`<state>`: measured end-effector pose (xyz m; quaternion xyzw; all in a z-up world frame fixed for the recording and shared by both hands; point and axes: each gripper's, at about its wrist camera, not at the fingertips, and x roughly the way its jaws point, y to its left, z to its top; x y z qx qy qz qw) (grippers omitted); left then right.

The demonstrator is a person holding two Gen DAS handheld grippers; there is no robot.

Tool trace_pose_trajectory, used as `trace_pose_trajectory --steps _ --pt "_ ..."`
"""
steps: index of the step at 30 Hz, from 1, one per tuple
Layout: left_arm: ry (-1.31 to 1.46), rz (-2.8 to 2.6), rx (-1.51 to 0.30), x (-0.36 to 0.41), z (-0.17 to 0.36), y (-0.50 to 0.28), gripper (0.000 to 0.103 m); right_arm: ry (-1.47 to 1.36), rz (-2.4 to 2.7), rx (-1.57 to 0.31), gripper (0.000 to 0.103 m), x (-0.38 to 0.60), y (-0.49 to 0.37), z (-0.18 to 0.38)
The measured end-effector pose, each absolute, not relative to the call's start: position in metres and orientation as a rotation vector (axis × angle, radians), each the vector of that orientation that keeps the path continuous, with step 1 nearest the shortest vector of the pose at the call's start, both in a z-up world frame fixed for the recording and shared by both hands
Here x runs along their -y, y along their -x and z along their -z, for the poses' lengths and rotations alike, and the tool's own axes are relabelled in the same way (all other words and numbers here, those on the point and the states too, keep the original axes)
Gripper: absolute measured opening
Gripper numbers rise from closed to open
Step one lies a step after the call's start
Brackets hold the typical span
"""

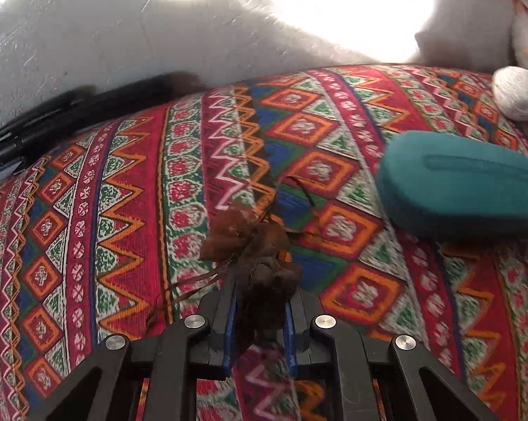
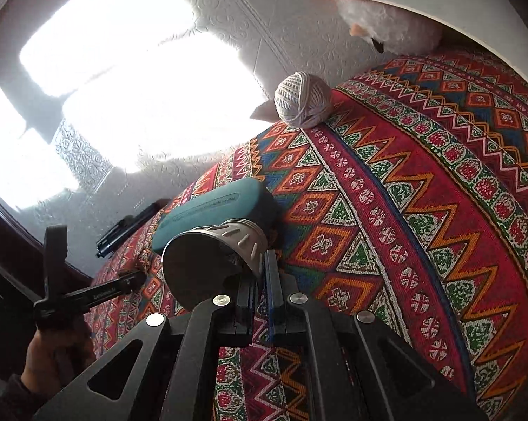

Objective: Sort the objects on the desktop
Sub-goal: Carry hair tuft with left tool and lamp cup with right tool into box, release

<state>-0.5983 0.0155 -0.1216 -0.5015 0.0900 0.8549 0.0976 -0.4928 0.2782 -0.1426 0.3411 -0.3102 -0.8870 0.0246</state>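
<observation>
The left gripper is nearest the lens, its blue-padded jaws closed narrow on a small brown mesh pouch whose gathered neck and loose drawstrings spill out ahead of the fingertips. The right gripper is likewise nearly shut, pinching the rim of a grey metal cup that lies tilted, its mouth turned back toward the camera on the left jaw's side.

Under both lies the worktop, covered with a red patterned cloth. Ahead and to the right of the left gripper sits a teal case, flat on the cloth. From the right wrist, the same case lies just beyond the cup, too close to tell whether they touch. Further ahead of the right gripper, at the far edge, rests a ball of string. A black folded tripod lies well off to the left of the left gripper, against the wall.

The step in hand looks like lifting both pieces away for sorting. For the pouch, the hold seems to sit on soft cloth, so I would keep the squeeze steady and lift straight up, watching that the trailing strings do not snag the weave. For the cup, the pinch is on a thin rim only; a slow rise without twisting should keep it from swinging or slipping, and it should clear the case before moving sideways.
</observation>
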Motion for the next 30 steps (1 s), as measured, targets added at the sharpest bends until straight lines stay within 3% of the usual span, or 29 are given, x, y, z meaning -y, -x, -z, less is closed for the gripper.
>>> trace_pose_trajectory --steps 2,8,13,16,23,30 --pt "1.423 -2.519 -0.267 -0.023 0.088 0.561 0.014 -1.023 2.745 0.931 0.004 -0.277 0.481 0.133" --pt "1.100 -2.498 0.003 -0.010 -0.020 0.385 0.015 -0.981 2.800 0.806 0.004 -0.259 0.386 0.086" --pt "1.010 -2.436 0.247 0.005 -0.023 0.244 0.015 -0.865 2.865 0.809 0.004 -0.244 0.266 0.020" --pt "0.976 -2.416 0.309 0.005 -0.019 0.169 0.015 -0.784 2.885 0.683 0.004 -0.230 0.200 -0.021" --pt "0.932 -2.308 0.203 -0.033 -0.011 0.053 0.015 -0.771 2.947 0.360 0.004 -0.213 0.057 -0.050" --pt "0.919 -2.195 0.067 -0.091 -0.016 0.010 0.016 -0.794 3.047 0.370 0.005 -0.255 -0.040 -0.059"
